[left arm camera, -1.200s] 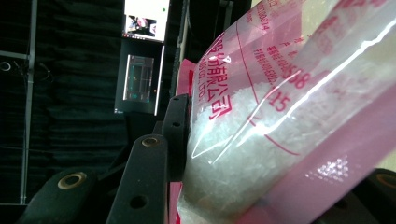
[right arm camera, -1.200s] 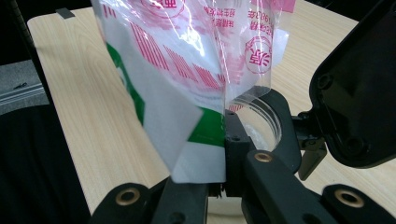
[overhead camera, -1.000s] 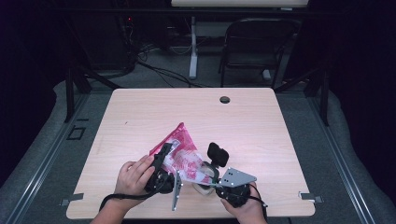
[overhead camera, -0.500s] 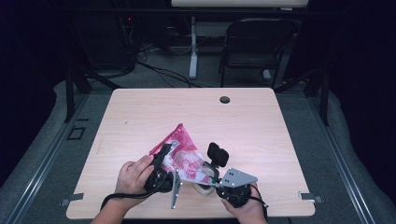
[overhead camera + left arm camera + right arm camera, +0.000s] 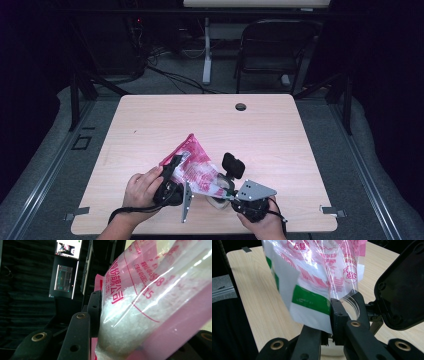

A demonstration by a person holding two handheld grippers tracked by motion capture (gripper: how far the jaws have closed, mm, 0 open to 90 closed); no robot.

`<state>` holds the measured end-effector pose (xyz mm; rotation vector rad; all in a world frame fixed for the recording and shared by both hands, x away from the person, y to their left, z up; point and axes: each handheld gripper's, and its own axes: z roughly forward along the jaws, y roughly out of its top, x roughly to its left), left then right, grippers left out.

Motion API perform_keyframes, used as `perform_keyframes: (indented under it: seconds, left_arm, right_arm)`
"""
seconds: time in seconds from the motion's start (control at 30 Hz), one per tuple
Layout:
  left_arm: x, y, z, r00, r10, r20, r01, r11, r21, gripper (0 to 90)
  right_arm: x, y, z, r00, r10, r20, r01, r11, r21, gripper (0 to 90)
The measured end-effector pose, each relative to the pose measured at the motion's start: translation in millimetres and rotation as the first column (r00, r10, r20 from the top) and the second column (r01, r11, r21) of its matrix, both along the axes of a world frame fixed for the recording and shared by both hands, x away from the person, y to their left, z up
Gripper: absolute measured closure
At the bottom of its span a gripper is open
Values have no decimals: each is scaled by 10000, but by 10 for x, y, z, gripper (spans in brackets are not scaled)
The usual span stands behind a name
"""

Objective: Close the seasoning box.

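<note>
Two grippers hold one bag (image 5: 196, 167) above the near middle of the table (image 5: 280, 135), at about 6 o'clock from the table's centre. The bag is clear plastic with pink print and is filled with white grains; its pink tip points toward 11 o'clock and its lower end toward 5 o'clock.

The left gripper (image 5: 172, 167), held in the left hand (image 5: 142, 187), sits at the bag's 8 o'clock side. In the left gripper view the bag (image 5: 150, 302) bulges between the black jaws, which press on it from both sides, so the left gripper (image 5: 140, 337) is clamped on the bag.

The right gripper (image 5: 227, 187), in the right hand (image 5: 262, 225), meets the bag's lower end at 5 o'clock. In the right gripper view its jaws are closed together on the bag's (image 5: 317, 272) bottom edge, beside a green band; the right gripper (image 5: 329, 317) pinches the plastic.

A small dark hole (image 5: 240, 106) lies at the table's 12 o'clock edge. A chair (image 5: 272, 50) stands beyond the table.
</note>
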<state>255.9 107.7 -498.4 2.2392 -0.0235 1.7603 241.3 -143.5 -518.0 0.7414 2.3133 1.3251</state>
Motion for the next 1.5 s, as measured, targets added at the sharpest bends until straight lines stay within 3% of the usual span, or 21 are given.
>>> perform_keyframes:
  seconds: [1.1, 1.5]
  left_arm:
    - [25, 62, -65, 9970, 11, -772, -34, 9996, -292, 695]
    - [26, 77, -74, 9956, -48, -936, 21, 9996, -293, 698]
  right_arm:
    - [-1, -1, 5, 9999, -120, 109, 119, 9999, 77, 821]
    - [5, -2, -2, 9997, -197, 135, 195, 9997, 124, 757]
